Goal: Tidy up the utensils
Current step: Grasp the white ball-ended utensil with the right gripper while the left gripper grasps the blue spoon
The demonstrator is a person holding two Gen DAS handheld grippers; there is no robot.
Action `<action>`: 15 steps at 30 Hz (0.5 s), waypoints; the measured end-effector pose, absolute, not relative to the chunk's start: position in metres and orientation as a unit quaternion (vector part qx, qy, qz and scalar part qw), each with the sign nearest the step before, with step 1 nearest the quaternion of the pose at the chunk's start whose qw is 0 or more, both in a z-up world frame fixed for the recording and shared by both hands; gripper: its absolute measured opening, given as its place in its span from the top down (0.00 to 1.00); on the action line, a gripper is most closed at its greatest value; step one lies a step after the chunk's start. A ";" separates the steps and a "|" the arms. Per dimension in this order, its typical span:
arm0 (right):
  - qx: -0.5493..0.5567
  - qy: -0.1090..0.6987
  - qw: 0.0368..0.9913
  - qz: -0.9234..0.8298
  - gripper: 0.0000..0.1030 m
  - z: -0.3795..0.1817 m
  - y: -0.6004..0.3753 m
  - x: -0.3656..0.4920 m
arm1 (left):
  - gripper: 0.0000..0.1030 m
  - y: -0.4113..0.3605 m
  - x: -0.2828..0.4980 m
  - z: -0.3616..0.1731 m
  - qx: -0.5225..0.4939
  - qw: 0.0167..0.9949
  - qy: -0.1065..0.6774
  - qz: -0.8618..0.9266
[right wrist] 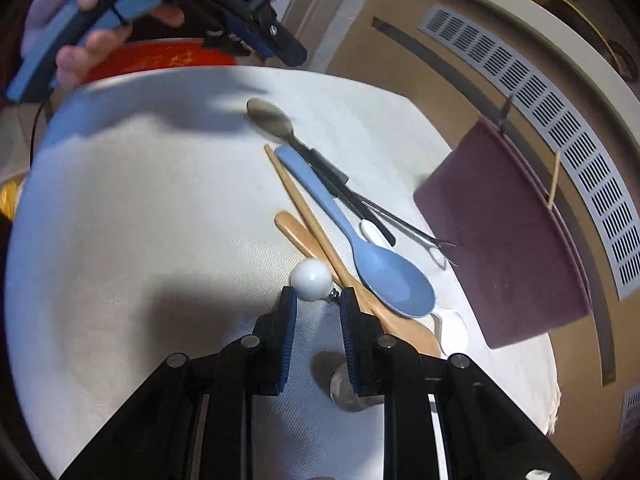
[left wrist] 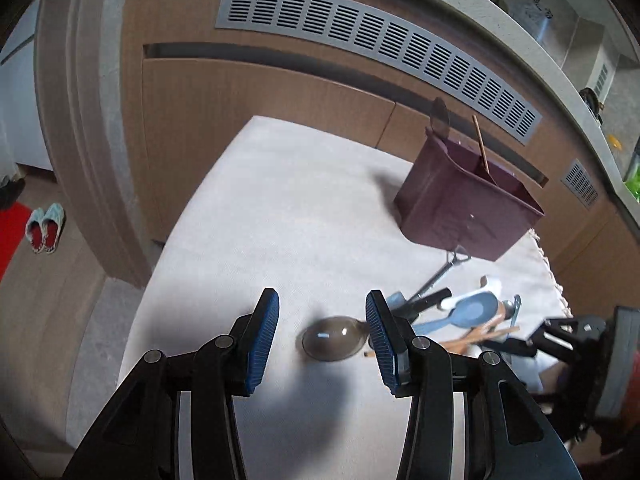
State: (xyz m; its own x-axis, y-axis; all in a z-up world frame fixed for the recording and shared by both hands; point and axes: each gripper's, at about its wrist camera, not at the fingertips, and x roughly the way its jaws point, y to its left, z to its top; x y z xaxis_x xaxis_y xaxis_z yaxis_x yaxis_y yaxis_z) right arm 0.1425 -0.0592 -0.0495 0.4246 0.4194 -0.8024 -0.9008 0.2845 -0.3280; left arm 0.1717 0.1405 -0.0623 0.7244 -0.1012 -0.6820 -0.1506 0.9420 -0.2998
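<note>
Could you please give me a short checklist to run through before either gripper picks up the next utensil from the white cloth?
1. Left gripper open and empty: ok; nothing sits between the blue pads.
2. Left gripper lined up on the shiny metal spoon: ok; its bowl lies just ahead of the jaws.
3. Right gripper free: ok; jaws apart, no pad presses on anything.
4. White ball-shaped utensil end clear of neighbours: not ok; it lies against the wooden utensils.
5. Blue plastic spoon unobstructed: ok; it lies on top of the pile.
6. Maroon plastic caddy has room: cannot tell; the inside is mostly hidden.
</note>
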 end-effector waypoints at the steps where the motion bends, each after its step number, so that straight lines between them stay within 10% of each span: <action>1: -0.400 0.298 0.744 0.445 0.80 -0.051 -0.057 0.145 | 0.55 0.140 0.172 -0.063 -0.170 0.913 0.371 0.011; 15: -0.209 0.441 0.777 0.399 0.73 -0.044 -0.073 0.221 | 0.55 0.134 0.183 -0.074 -0.161 0.905 0.393 0.002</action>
State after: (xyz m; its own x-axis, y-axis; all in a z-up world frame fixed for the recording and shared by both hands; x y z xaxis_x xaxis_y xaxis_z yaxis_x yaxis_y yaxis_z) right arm 0.2210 -0.0729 -0.0440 0.2932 0.4355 -0.8511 -0.8036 0.5945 0.0273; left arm 0.1833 0.1336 -0.0739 0.6908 -0.1233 -0.7124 -0.1306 0.9479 -0.2907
